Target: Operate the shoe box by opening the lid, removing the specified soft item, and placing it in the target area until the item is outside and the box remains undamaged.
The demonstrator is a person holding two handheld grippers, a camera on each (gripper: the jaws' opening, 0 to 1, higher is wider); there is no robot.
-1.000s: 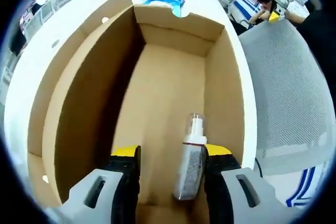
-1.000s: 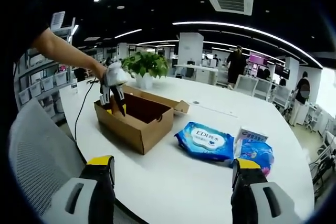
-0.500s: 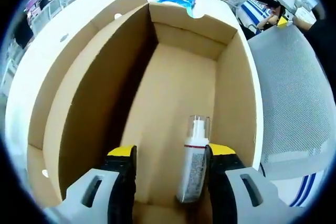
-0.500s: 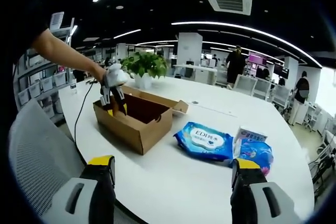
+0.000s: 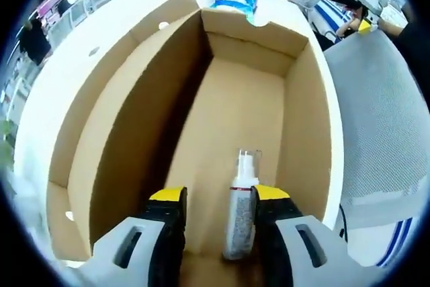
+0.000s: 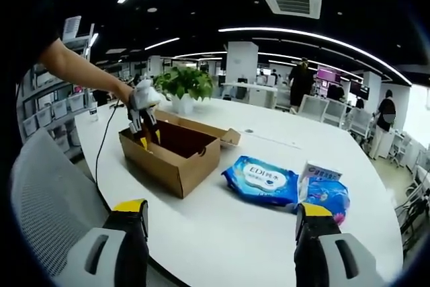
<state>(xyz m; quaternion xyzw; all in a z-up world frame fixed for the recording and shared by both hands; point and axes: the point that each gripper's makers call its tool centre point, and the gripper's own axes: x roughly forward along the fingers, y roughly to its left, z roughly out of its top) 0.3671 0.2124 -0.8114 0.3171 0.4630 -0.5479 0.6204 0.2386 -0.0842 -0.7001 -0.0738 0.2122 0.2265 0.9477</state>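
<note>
Narrowing since 1 second ago, the left gripper (image 5: 211, 196) reaches into the open shoe box (image 5: 121, 112) with its jaws parted around the spray bottle (image 5: 240, 210) lying on the box floor, while the right gripper (image 6: 218, 216) hovers released over the white counter (image 6: 222, 233) near the blue wipes pack (image 6: 262, 179).

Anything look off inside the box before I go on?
One oddity: the only thing in the open shoe box is a small spray bottle, a rigid item, lying between the left hand-held gripper's open jaws. No damage shows.
</note>
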